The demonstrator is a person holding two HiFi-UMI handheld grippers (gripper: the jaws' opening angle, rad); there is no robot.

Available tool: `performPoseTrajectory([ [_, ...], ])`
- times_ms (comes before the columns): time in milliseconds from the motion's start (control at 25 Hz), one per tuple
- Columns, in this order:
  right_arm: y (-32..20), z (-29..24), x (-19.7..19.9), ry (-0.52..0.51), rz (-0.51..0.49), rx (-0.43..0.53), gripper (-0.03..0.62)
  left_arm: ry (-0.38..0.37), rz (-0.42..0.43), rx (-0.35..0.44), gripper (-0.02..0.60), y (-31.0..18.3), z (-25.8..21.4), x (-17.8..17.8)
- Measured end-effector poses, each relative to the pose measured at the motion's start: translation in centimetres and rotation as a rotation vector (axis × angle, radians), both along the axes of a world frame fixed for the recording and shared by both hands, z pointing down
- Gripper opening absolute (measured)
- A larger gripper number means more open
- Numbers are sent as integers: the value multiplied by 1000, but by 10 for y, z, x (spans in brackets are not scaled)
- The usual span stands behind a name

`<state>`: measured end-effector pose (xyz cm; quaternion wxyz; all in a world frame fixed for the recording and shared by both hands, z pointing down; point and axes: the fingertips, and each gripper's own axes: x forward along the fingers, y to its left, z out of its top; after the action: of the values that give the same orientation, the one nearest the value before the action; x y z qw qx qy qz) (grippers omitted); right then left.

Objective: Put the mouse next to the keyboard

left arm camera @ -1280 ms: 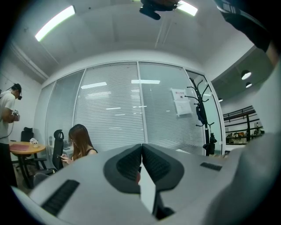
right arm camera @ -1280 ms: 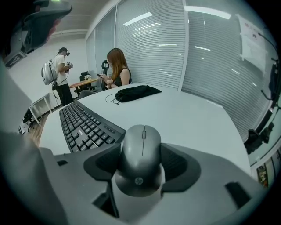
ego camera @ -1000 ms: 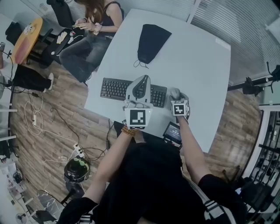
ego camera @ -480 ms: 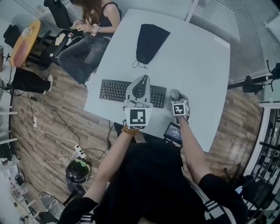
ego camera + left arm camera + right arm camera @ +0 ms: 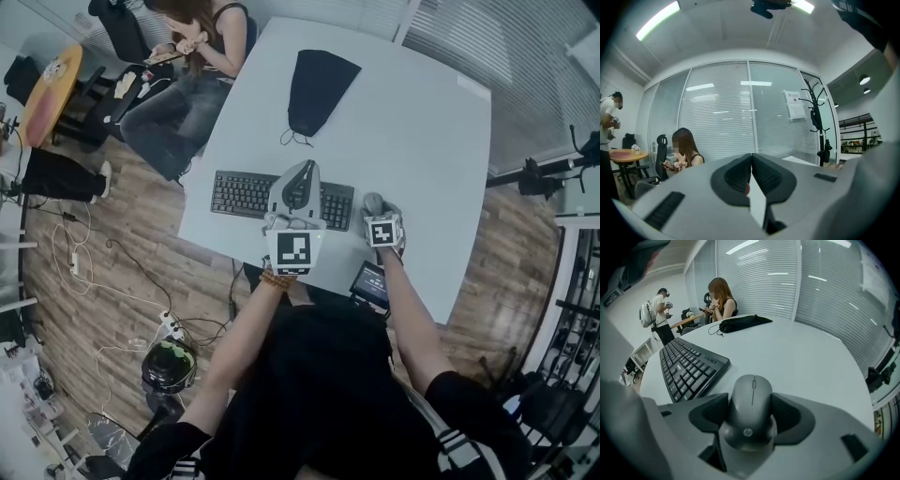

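Little has moved: the right tongs [image 5: 751, 416] still hug the mouse [image 5: 751, 399] beside the keyboard [image 5: 689, 367]. I think letting go comes next. The left tongs [image 5: 751, 174] are pressed together, empty.

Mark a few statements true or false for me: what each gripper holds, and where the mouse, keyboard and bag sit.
1. The right gripper is shut on the mouse. True.
2. A black bag lies on the table beyond the keyboard. True.
3. The left gripper grips the keyboard. False: its jaws are together with nothing between them.
4. The mouse is off the keyboard's left end. False: it is off the right end.
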<state>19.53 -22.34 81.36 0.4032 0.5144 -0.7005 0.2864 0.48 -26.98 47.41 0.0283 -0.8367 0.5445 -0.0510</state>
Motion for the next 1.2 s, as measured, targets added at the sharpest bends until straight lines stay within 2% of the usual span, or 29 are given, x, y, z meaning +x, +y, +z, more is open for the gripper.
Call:
performPoseTrajectory([
  [280, -1, 3, 2, -10, -3, -10, 304, 5, 7, -1, 12, 0, 2, 4],
  [520, -5, -10, -3, -13, -40, 34, 313, 7, 8, 14, 12, -1, -4, 2],
  [760, -18, -35, -6, -50, -43, 105, 313, 7, 20, 20, 12, 0, -8, 6],
  [1200, -44, -95, -1, -57, -38, 243, 304, 18, 42, 39, 12, 2, -16, 18],
])
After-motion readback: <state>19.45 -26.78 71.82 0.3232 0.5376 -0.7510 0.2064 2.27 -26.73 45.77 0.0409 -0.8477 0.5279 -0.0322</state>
